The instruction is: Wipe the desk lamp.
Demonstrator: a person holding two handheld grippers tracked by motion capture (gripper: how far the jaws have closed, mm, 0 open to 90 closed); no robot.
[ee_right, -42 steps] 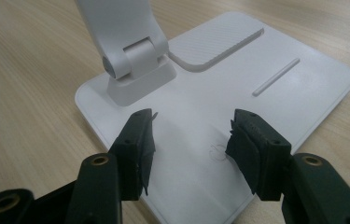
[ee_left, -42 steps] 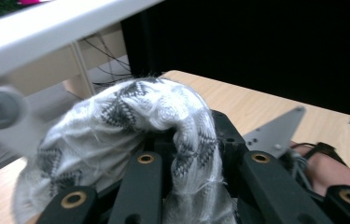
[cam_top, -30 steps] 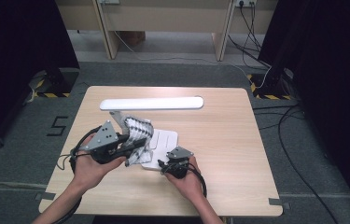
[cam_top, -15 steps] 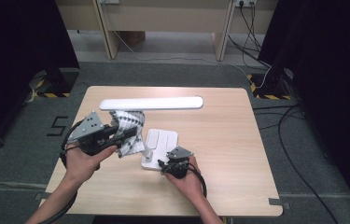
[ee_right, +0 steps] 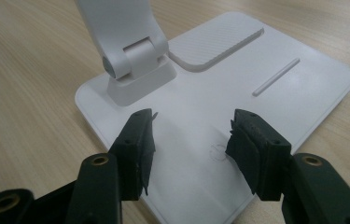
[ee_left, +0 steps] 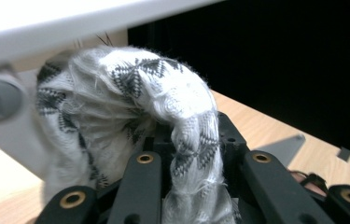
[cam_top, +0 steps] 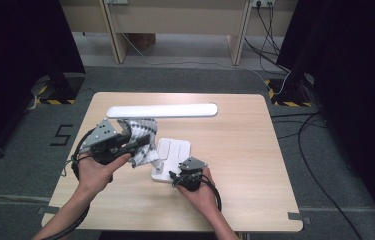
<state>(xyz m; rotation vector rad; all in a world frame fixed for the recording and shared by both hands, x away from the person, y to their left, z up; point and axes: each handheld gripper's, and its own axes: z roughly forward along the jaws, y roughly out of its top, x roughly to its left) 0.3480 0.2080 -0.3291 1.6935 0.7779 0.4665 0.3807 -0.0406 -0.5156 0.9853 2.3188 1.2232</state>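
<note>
A white desk lamp stands on the table, its long head point(cam_top: 162, 110) across the back and its flat base point(cam_top: 174, 150) in the middle. My left gripper point(cam_top: 134, 142) is shut on a white cloth with a black pattern point(cam_top: 145, 155), held against the lamp's upright arm. In the left gripper view the cloth point(ee_left: 140, 107) bulges out between the jaws, with the lamp head point(ee_left: 70, 18) above it. My right gripper point(cam_top: 177, 176) rests at the near edge of the base. Its jaws stand open over the base point(ee_right: 275, 93), just in front of the arm hinge point(ee_right: 130, 60).
The wooden table point(cam_top: 245, 150) has bare room to the right of the lamp and along its front. A cable loops from each gripper near the table's front edge. Dark curtains and floor cables surround the table.
My left gripper and the cloth have shifted a little to the left and away along the lamp arm. The right gripper has stayed on the base.
</note>
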